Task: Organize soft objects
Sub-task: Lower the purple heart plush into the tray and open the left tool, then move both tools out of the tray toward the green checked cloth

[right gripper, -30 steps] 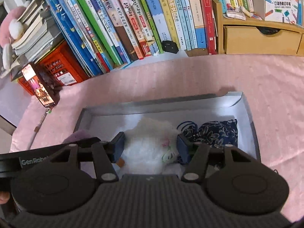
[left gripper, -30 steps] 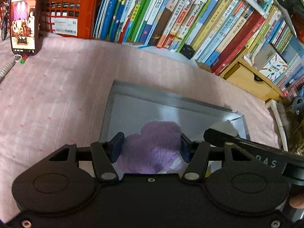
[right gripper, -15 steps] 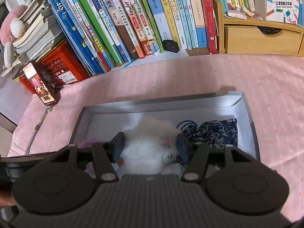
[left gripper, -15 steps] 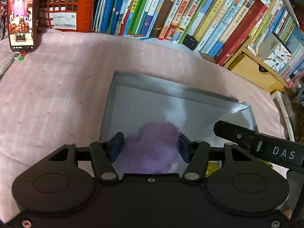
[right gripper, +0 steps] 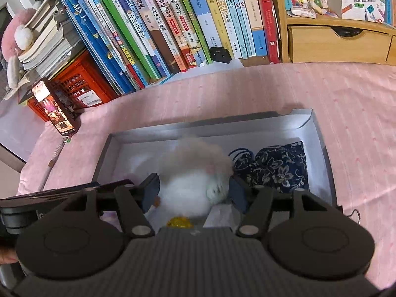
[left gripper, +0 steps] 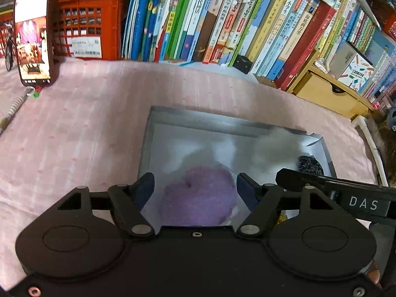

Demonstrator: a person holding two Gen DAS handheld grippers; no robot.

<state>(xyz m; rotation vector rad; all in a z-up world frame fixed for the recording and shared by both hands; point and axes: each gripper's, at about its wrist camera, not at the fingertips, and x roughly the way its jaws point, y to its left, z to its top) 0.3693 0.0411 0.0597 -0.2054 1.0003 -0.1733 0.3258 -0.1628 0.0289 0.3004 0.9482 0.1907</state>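
A grey shallow box lies on the pink cloth. My left gripper hangs over its left part with its jaws opening. The purple fluffy toy sits below, between the pads, with a gap on each side. My right gripper hovers over the box's middle, its jaws opening too. The white fluffy toy lies between its pads, motion-blurred on top and free of them. A dark blue floral pouch rests in the box's right end.
A phone stands at the far left beside a red crate. A row of books and a wooden drawer unit line the back. A small yellow item lies in the box near me.
Both pairs of jaws have spread wider. The purple toy has come off the left pads and settled lower; the white toy has slipped loose from the right pads and shows motion blur.
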